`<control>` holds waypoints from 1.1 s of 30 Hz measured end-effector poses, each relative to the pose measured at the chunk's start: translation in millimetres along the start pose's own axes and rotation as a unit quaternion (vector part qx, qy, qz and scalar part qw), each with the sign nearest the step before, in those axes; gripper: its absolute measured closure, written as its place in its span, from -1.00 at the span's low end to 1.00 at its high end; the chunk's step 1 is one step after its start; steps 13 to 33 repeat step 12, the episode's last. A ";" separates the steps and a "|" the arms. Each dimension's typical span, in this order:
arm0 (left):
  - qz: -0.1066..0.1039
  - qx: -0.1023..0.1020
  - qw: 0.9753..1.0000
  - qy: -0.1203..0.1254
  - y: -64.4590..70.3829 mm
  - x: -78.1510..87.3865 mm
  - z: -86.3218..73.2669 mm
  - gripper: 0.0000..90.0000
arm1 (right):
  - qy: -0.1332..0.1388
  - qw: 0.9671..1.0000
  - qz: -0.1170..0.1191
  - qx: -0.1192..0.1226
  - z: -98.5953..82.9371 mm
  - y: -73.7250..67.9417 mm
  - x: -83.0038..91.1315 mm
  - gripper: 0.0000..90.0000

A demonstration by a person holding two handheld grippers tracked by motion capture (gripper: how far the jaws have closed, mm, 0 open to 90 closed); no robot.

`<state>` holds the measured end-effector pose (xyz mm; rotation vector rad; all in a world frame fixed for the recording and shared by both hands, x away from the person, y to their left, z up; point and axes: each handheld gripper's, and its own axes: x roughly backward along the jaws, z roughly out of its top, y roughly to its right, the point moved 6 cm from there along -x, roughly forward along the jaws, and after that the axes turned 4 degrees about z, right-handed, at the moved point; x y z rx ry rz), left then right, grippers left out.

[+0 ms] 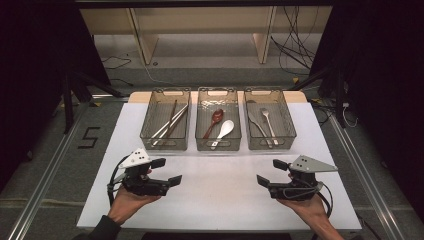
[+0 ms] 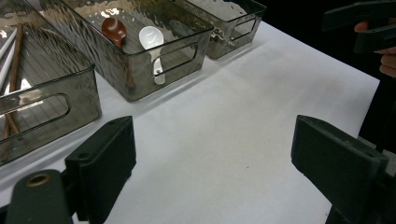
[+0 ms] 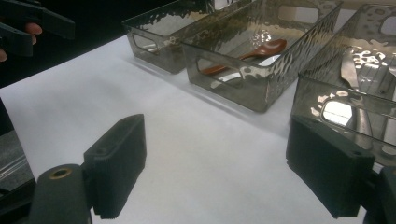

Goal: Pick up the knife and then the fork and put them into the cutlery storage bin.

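Note:
Both grippers hover open and empty over the white table (image 1: pixel 220 200), jaws pointing inward at each other. My left gripper (image 1: pixel 169 171) (image 2: pixel 215 154) is at the front left and my right gripper (image 1: pixel 270 172) (image 3: pixel 217 158) at the front right. Three smoky clear bins stand in a row behind them. The left bin (image 1: pixel 149 120) holds chopsticks (image 1: pixel 170 122) (image 2: pixel 14 60). In the middle bin (image 1: pixel 218 148) lie a brown spoon (image 1: pixel 216 117) (image 2: pixel 114 29) (image 3: pixel 261 49) and a white spoon (image 1: pixel 226 129) (image 2: pixel 150 37). A metal fork (image 1: pixel 266 120) and another metal utensil (image 1: pixel 255 122) lie in the right bin (image 1: pixel 287 125).
A bare white stretch of table lies between the grippers and the bins. The table's edges drop to a dark floor with rails at both sides. Wooden shelving and loose cables (image 1: pixel 295 50) stand beyond the far edge.

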<state>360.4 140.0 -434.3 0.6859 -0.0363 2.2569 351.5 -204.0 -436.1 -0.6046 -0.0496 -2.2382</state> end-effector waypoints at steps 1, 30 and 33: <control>0.000 -0.001 1.000 -0.001 0.1 -0.2 -0.1 -0.70 | 0.001 1.000 0.001 0.002 0.3 -0.4 0.0 -0.53; 0.002 0.000 1.000 -0.001 -0.8 -0.6 -0.4 -0.70 | 0.006 1.000 -0.001 0.002 2.1 -0.1 0.5 -0.53; 0.002 0.000 1.000 -0.001 -0.8 -0.6 -0.4 -0.70 | 0.006 1.000 -0.001 0.002 2.1 -0.1 0.5 -0.53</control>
